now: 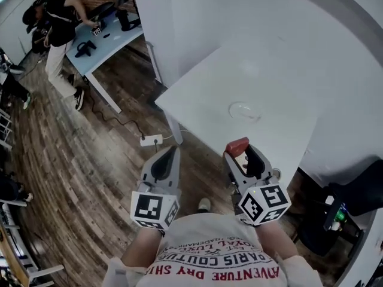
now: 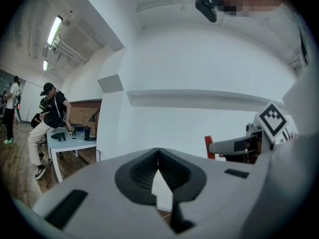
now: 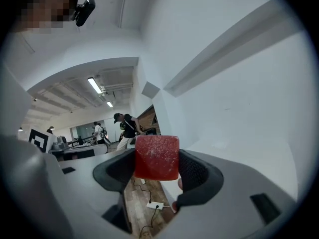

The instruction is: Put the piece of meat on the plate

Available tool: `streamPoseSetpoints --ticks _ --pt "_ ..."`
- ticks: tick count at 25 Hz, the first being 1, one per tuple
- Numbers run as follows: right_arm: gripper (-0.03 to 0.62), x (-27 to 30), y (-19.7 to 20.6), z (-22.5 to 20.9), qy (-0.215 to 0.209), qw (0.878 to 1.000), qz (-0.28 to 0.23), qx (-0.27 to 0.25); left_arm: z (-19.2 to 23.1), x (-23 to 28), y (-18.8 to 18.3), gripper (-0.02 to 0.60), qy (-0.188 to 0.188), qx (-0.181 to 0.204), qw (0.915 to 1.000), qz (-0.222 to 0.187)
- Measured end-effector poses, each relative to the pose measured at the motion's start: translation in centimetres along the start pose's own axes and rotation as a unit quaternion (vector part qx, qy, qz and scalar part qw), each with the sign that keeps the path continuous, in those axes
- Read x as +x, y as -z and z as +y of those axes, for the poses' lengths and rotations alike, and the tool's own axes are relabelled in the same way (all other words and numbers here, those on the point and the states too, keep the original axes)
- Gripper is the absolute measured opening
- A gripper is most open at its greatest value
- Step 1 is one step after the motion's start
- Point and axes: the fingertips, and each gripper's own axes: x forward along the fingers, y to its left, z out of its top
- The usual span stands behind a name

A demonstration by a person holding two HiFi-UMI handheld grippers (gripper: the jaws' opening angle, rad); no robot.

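A red square piece of meat (image 3: 157,157) sits clamped between the jaws of my right gripper (image 3: 156,169); in the head view the meat (image 1: 237,146) shows at the tip of that gripper (image 1: 241,155), by the near edge of the white table (image 1: 269,76). A clear, hard-to-see plate (image 1: 245,110) lies on the table a little beyond it. My left gripper (image 1: 169,156) hangs over the wood floor left of the table, jaws together and holding nothing. From the left gripper view its jaws (image 2: 158,167) meet at the tips, with the meat (image 2: 209,147) and right gripper off to the right.
A power strip (image 1: 151,140) and cable lie on the wood floor by the table leg. A person (image 1: 57,23) stands at a blue desk (image 1: 102,40) far back left. A black chair (image 1: 353,196) stands at the right. White walls rise beyond the table.
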Motion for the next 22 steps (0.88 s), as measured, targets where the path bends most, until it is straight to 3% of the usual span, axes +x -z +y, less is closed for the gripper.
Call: streamPoseSetpoints --ticks 6,12,18,22 --pt "0.276 3.8 -1.8 -6.2 0.04 0.999 0.0 0.01 0.0 8.3 -0.7 0.006 0.027 0.004 0.9996 0.007" --pt "0.277 6.7 -2.2 -11.4 0.081 0.997 0.004 0.019 -1.5 16.2 0.5 0.006 0.081 0.0 0.9963 0.028" --pt "0.277 9.8 -2.8 -15.7 0.146 0.989 0.005 0.022 -2.0 24.4 0.7 0.006 0.158 0.002 0.9866 0.041" --pt "0.277 11.8 -2.8 -19.7 0.204 0.978 0.011 0.048 -2.6 30.6 1.0 0.006 0.216 0.015 0.9745 0.059"
